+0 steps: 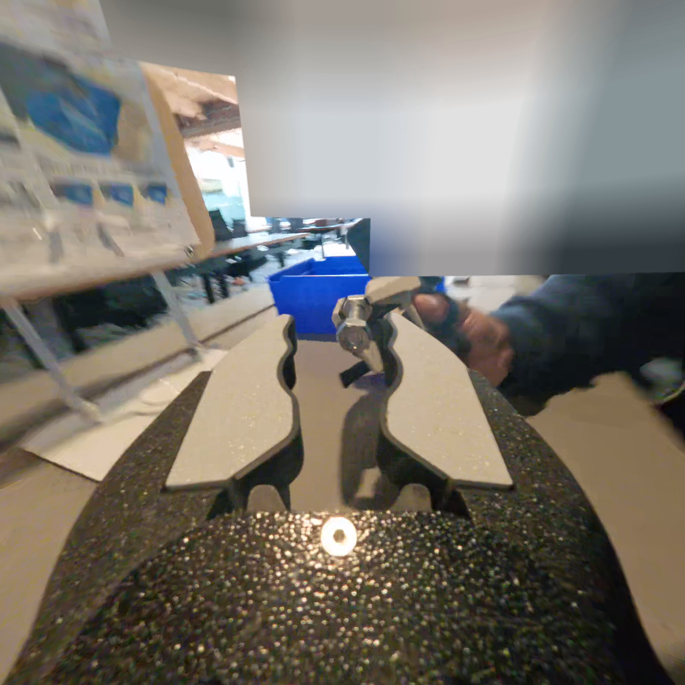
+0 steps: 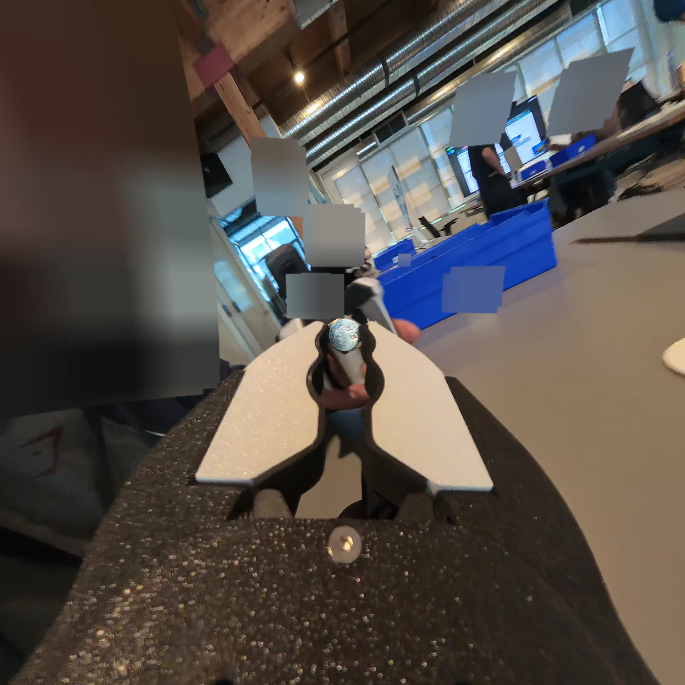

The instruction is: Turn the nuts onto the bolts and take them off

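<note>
Right tool [image 2: 344, 335] clamped on the silver hex-head steel bolt [image 2: 344, 336], held above the grey bench [image 2: 556, 370], round head toward the near side, long axis pointing away toward the left tool. Left tool [image 1: 343, 330] spread wide and empty. Bolt with silver hex nut [image 1: 351, 335] just right of far tips, axis crossing the gap slantwise; left tool nearer to nut.
</note>
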A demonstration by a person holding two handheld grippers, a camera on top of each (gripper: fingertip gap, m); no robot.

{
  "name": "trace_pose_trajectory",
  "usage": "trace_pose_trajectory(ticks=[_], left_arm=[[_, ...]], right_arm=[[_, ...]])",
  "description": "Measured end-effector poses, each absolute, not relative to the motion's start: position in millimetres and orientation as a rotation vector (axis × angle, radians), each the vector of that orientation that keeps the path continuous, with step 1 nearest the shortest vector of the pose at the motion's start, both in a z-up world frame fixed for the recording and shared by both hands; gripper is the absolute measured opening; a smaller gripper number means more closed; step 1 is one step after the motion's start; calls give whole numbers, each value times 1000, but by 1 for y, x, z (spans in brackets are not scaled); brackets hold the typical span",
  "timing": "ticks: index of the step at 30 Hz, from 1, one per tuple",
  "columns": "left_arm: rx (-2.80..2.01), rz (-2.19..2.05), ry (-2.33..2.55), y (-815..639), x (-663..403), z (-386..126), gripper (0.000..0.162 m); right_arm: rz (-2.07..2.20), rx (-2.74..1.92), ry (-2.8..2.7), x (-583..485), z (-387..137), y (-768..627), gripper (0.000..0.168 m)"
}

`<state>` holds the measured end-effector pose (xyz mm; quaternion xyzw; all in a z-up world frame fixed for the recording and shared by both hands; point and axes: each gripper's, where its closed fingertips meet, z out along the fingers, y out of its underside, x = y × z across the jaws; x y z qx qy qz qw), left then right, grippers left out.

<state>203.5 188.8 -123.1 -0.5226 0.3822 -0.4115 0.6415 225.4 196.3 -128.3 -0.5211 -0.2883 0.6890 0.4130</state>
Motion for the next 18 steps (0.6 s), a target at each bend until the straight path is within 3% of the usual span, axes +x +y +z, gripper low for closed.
trace_pose_trajectory(ticks=[2,8,15,18], left_arm=[[-1296,-1235,745,192,202,-123,50],[-1467,-1894,456,193,207,-135,45],[-1500,-2168,347,185,214,-139,38],[-1472,-2164,353,184,214,-137,22]], right_arm=[[1665,-1305,-764,226,-128,197,16],[1415,-1282,-912,227,-125,195,16],[1321,-1267,-978,224,-124,193,16],[1321,-1267,-987,223,-124,192,16]])
